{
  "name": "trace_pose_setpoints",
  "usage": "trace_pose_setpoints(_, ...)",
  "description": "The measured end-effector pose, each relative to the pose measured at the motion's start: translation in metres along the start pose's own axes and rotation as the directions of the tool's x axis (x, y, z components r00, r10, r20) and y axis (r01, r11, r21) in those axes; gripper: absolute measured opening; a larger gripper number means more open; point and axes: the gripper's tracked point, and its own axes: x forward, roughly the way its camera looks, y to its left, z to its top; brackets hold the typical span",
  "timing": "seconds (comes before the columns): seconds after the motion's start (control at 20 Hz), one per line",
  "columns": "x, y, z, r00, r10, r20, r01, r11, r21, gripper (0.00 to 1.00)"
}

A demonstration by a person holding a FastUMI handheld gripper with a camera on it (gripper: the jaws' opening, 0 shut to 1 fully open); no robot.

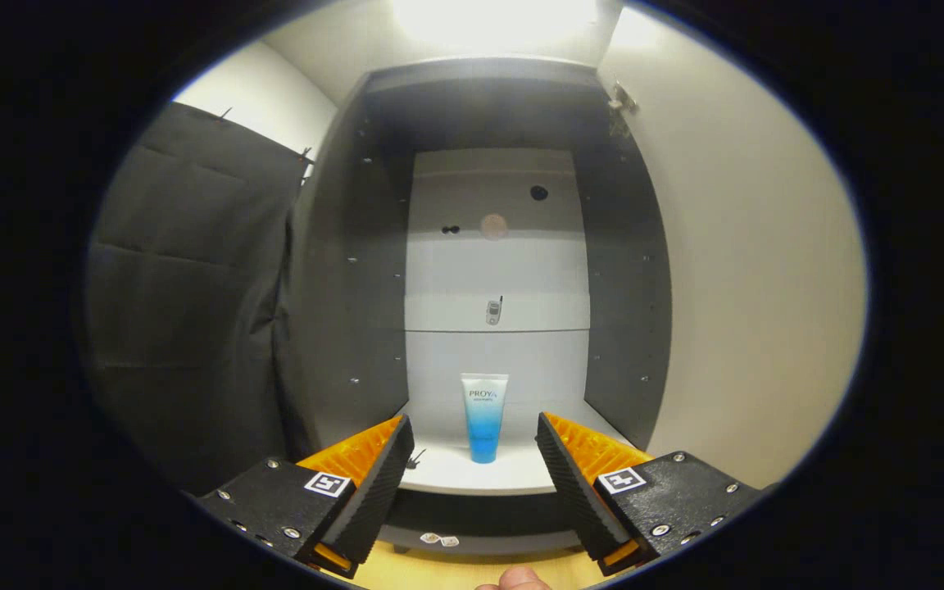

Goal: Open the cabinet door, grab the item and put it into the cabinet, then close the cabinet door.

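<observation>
The grey cabinet (357, 270) stands with its inside showing, and its pale door (751, 279) is swung wide to the right. A blue and white tube (484, 416) stands upright on its cap on the cabinet's white shelf (513, 474), beyond my fingertips and roughly centred between them. My gripper (474, 434) is open, its orange and black fingers (374, 471) spread apart in front of the shelf's edge with nothing between them. The tube is free of both fingers.
A small phone-like object (493, 311) hangs on the cabinet's white back panel above the tube. Black cloth (185, 295) hangs to the left of the cabinet. A wooden surface (472, 569) lies below the shelf, with part of a hand (521, 580) at its near edge.
</observation>
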Motion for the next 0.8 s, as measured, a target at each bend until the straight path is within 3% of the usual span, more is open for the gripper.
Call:
trace_pose_setpoints(0.25, -0.092, 0.018, 0.009, 0.999, 0.043, -0.004, -0.043, 0.997, -0.071, 0.94)
trace_pose_setpoints(0.55, -0.188, 0.019, 0.0, 0.994, 0.056, -0.092, -0.055, 0.998, 0.013, 0.95)
trace_pose_setpoints(0.8, -0.238, 0.003, -0.005, 0.99, 0.079, -0.119, -0.076, 0.996, 0.037, 0.95)
